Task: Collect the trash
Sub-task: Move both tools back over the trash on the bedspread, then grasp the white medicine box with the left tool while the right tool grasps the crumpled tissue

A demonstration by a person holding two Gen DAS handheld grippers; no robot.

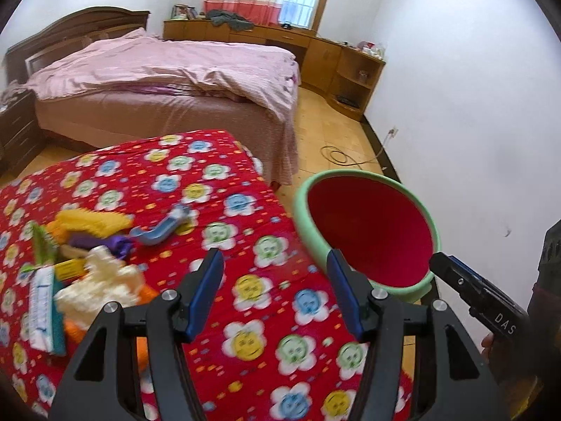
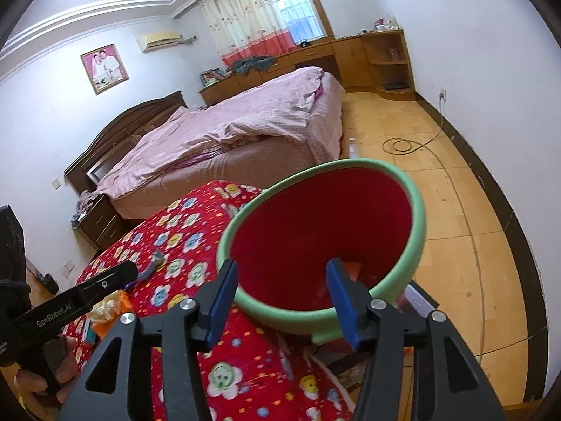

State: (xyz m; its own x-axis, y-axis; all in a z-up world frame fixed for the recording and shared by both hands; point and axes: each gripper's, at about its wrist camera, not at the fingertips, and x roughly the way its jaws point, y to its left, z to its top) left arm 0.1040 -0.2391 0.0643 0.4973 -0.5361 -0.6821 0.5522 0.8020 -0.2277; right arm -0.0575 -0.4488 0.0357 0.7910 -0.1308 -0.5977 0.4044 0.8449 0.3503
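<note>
A bedroom, seen from two handheld claws. In front stands a table covered with a red cloth (image 1: pixel 217 210) printed with cartoon flower faces. On the cloth's left part lies a blurred heap of trash (image 1: pixel 80 263): yellow, purple, white and orange scraps and a flat white packet. Just beside the heap lies a small blue-grey plastic piece (image 1: pixel 164 226).

At the table's right edge is a round bin (image 2: pixel 417 217) with a pale green rim and a red inside, tilted so its mouth faces the cameras. Something orange shows deep inside it, too small to tell.

The left claw (image 1: pixel 277 280) hovers above the cloth, between the heap and the bin, its blue-padded fingers spread with nothing between them. The right claw (image 2: pixel 280 291) is at the bin's near rim, its fingers spread and empty; the right one sits in front of the bin's mouth and the left just outside the rim.

Behind the table are a bed with a pink cover (image 1: pixel 168 66), wooden cabinets under a curtained window, and a cable coiled on the tiled floor.
</note>
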